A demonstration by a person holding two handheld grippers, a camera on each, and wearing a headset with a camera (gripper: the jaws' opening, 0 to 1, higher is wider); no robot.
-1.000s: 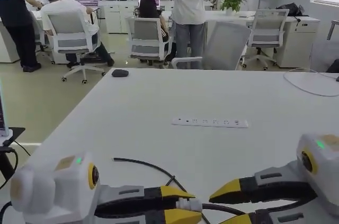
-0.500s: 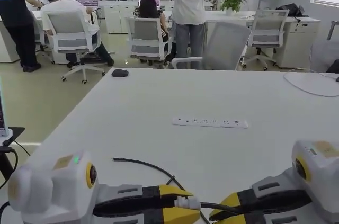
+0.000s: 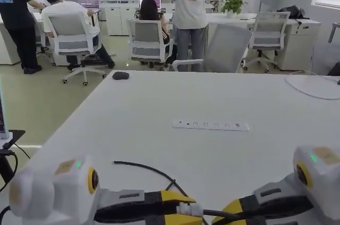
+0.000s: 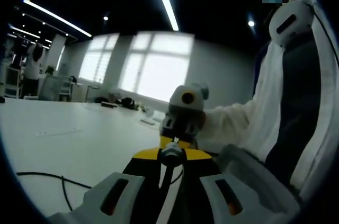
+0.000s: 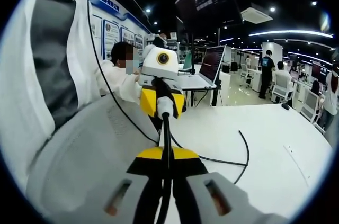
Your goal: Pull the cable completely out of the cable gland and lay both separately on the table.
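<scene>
- Your left tool sits low on the left in the head view, its yellow jaws closed on the cable gland; the gland's pale end pokes out past the jaw tips, toward the other tool
- Your right tool faces it from the right, close by, jaws pinched shut on the black cable
- In the right gripper view the cable runs straight from your right jaws into the gland, so it is not yet pulled out; both are held just above the surface
- The rest of the cable lies in a loose curve on the surface, just beyond the tools
- Farther off on the surface lie a white power strip and, near the far edge, a dark mouse
</scene>
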